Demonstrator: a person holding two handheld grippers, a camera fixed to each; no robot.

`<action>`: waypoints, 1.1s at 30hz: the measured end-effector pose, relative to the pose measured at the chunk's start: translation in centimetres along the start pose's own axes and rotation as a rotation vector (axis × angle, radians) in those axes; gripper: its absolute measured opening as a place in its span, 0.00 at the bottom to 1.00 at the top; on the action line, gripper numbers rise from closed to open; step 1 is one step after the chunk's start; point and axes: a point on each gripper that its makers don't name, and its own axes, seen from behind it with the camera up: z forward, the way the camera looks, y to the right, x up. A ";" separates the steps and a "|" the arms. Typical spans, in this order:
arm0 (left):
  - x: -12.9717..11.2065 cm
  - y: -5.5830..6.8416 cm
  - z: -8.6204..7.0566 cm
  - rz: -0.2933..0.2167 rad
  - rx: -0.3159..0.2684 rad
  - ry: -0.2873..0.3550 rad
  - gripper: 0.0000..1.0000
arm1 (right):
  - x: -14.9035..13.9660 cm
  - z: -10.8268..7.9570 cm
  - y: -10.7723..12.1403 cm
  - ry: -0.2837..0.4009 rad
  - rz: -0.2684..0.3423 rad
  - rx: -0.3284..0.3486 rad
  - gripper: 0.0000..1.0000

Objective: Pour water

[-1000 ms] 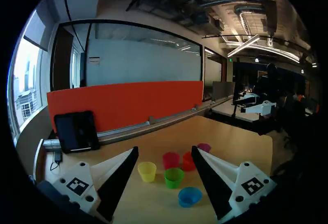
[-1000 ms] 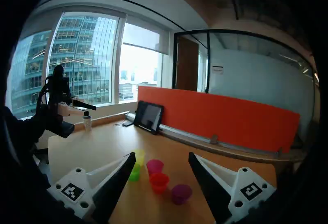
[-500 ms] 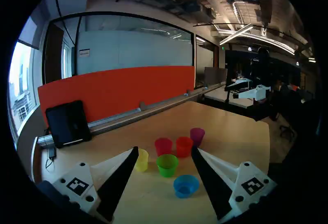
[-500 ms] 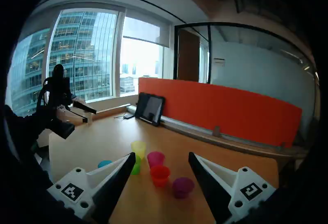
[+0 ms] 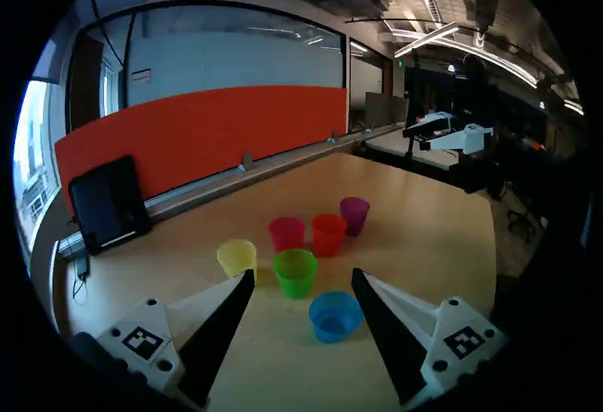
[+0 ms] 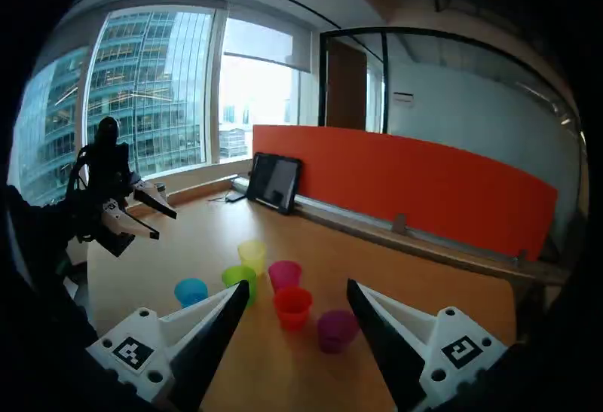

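Fingers (image 5: 218, 321) spread and empty on my left gripper (image 5: 301, 271) and right gripper (image 6: 296, 282); both views now look lower than a second ago, coloured cups (image 5: 286, 231) at mid table (image 5: 437, 224) closer, blue cup (image 5: 335, 315) nearest; I judge approach, pouring not begun.

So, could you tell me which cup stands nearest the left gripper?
The blue cup, between the fingers of the left gripper; the green cup and the rest stand farther back.

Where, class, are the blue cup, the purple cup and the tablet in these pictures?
blue cup (image 5: 335, 317): left gripper view, on its inner hollow.
purple cup (image 5: 354, 218): left gripper view, on its outer wall.
tablet (image 5: 106, 202): left gripper view, on the middle of its dark screen.
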 end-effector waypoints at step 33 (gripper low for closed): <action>-9.7 3.8 5.4 0.091 -0.138 -0.268 0.96 | -3.7 3.0 0.9 -0.086 -0.027 -0.005 1.00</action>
